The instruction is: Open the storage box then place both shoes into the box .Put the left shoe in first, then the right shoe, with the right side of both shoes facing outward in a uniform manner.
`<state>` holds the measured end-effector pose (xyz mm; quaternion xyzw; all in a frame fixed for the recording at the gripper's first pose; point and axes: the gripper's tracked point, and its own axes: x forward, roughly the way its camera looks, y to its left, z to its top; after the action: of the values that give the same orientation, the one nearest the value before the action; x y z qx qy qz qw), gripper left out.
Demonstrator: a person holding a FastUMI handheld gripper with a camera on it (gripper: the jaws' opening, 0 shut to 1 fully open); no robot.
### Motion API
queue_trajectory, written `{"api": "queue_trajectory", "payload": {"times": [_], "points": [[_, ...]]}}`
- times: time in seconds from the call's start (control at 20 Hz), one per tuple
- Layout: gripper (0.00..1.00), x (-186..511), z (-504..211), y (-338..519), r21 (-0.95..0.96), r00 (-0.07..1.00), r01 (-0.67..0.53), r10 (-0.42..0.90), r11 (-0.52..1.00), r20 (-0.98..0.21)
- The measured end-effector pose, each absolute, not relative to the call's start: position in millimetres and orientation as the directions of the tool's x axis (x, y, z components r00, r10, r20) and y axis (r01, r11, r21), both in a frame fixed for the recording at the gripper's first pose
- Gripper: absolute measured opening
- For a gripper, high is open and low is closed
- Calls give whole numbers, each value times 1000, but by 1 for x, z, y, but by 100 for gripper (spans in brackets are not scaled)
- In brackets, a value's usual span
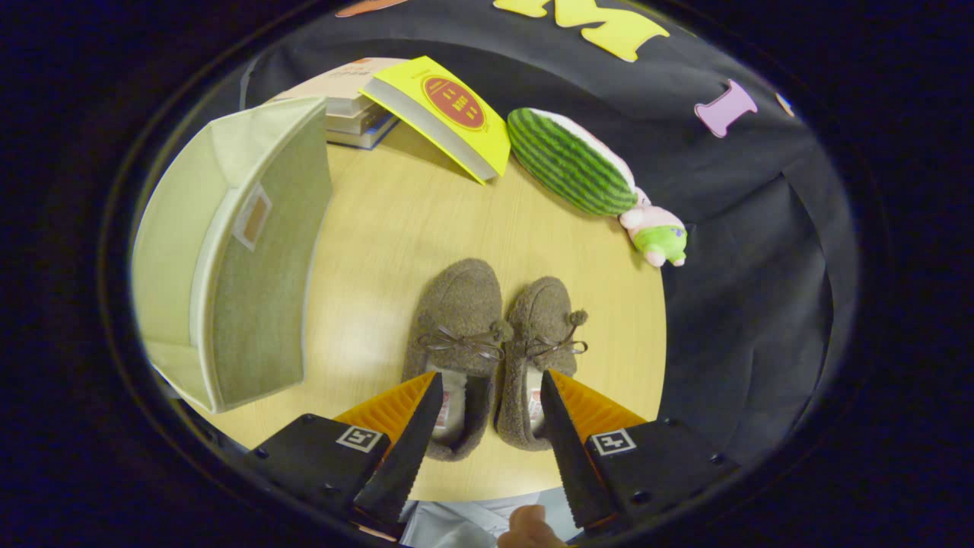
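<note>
Two brown fuzzy shoes with bow laces stand side by side on the wooden table, toes pointing away: the left shoe and the right shoe. My gripper is open and hovers above their heel ends, with the inner sides of both shoes showing between the fingers; nothing is gripped. The beige fabric storage box stands to the left of the shoes, its grey-green lid turned up on edge and the pale inside showing beyond it.
Beyond the shoes lie a yellow book leaning on a stack of books, a watermelon plush and a small pink-and-green plush. The table edge runs just right of the shoes. A fingertip shows below the fingers.
</note>
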<state>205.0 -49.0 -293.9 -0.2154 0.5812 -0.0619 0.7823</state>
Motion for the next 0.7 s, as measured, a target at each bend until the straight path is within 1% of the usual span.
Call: {"api": "queue_trajectory", "payload": {"times": [0.2,0.3,0.4,0.45,0.5,0.55,0.6,0.65,0.7], "points": [[83,197,-322,-57,-319,234,-100,-289,943,-928],[78,190,-335,-59,-269,177,-60,-255,961,-951],[71,185,-349,-53,-197,122,-53,-190,979,-974],[61,185,-353,-53,-180,108,-51,-174,982,-979],[52,187,-355,-57,-183,108,-42,-177,982,-978],[38,190,-359,-62,-187,115,-25,-183,982,-976],[31,194,-364,-67,-187,123,-18,-184,982,-975],[20,199,-371,-67,-161,131,-12,-158,987,-979],[15,197,-378,-70,-135,115,-7,-134,991,-984]]}}
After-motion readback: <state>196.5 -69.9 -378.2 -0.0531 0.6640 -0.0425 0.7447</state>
